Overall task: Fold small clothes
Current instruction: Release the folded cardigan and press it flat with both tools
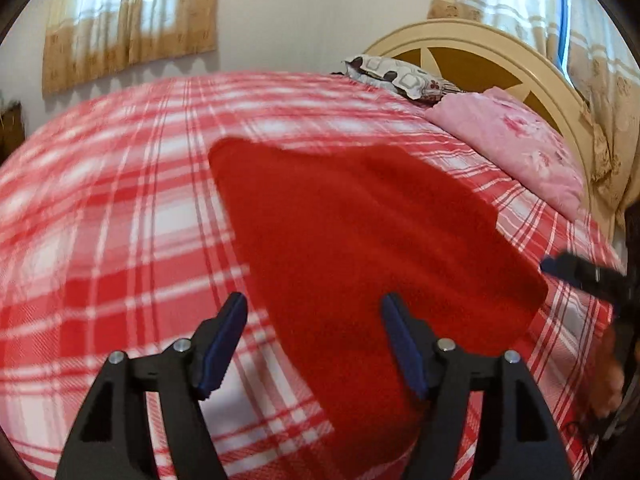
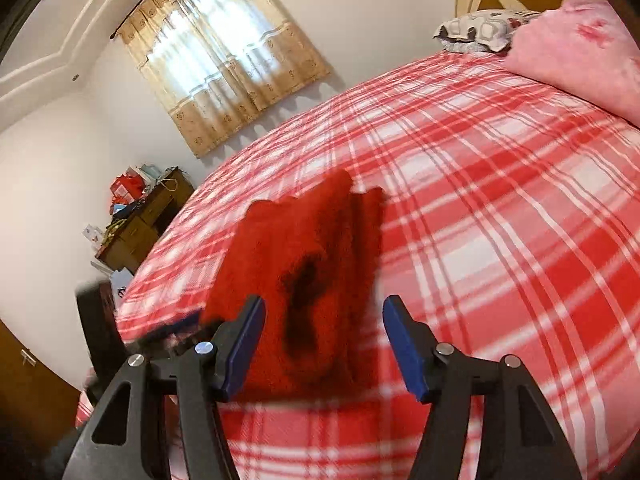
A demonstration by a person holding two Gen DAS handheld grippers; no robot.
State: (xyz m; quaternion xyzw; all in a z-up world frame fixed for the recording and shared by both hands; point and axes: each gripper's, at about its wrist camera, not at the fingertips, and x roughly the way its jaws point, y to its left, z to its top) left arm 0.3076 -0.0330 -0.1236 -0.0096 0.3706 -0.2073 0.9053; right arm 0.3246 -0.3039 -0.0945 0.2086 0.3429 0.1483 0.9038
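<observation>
A small red knit garment (image 1: 360,248) lies flat on the red and white plaid bedspread (image 1: 100,220). My left gripper (image 1: 314,308) is open and empty, hovering over the garment's near left edge. In the right wrist view the same garment (image 2: 296,264) lies partly folded with a dark opening. My right gripper (image 2: 324,312) is open and empty just above its near end. The right gripper also shows at the right edge of the left wrist view (image 1: 580,276). The left gripper shows blurred at the left of the right wrist view (image 2: 160,332).
A pink pillow (image 1: 516,148) and a patterned pillow (image 1: 396,76) lie by the cream headboard (image 1: 480,48). A wooden dresser (image 2: 144,220) with clutter stands by the far bed side. Curtained windows (image 2: 224,48) are behind.
</observation>
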